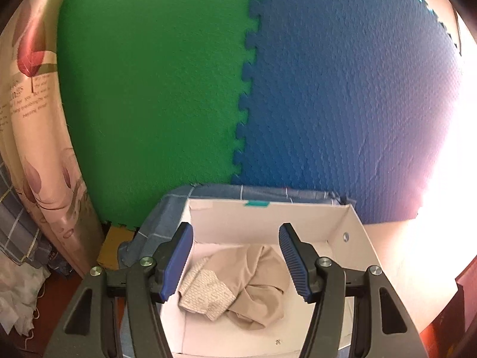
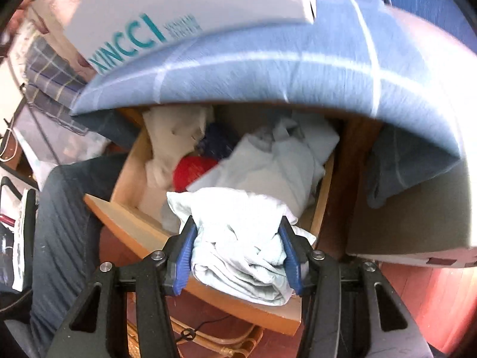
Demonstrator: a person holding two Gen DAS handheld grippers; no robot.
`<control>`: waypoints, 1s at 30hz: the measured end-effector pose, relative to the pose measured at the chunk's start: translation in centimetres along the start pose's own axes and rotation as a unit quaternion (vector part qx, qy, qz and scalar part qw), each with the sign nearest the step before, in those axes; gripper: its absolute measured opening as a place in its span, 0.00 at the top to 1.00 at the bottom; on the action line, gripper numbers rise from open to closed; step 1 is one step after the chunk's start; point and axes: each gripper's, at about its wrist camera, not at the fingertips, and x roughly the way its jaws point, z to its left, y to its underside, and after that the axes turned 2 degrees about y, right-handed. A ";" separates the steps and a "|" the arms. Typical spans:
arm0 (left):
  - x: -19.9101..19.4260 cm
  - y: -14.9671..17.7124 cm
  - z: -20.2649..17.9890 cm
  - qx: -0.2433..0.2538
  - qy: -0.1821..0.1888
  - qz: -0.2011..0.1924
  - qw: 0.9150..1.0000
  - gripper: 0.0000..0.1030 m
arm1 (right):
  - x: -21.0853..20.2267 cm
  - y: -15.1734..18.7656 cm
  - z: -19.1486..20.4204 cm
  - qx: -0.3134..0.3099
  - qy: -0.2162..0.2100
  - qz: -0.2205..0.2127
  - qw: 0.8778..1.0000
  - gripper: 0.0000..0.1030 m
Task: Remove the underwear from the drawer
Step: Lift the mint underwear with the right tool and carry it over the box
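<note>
Wooden drawer point(image 2: 128, 208), gripped pale underwear point(image 2: 238, 238)

Pale blue-white underwear point(image 2: 238, 238) bunched, crumpled into thick wad, many folds, clamped between blue pads of right gripper point(image 2: 238, 256), raised over near edge of drawer. Wooden drawer point(image 2: 128, 211) pulled open, light wood walls. Inside: more pale blue cloth point(image 2: 277, 164) heaped at centre and right, white cloth point(image 2: 173, 137) at far left, red piece point(image 2: 190, 170) just beside it, dark blue piece point(image 2: 217, 140) behind.
</note>
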 end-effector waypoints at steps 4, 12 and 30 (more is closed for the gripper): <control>0.9 0.0 -0.3 -0.001 -0.013 0.007 1.000 0.40 | -0.2 0.1 0.0 0.005 -0.001 0.000 1.000 0.53; 1.2 0.6 1.1 -0.009 -0.034 0.005 0.999 0.40 | -5.3 -0.4 2.2 -0.021 0.013 -0.101 0.995 0.53; 1.1 4.1 1.7 -0.010 -0.069 -0.003 0.998 0.40 | -17.5 -6.4 3.7 -0.002 0.031 -0.286 0.958 0.51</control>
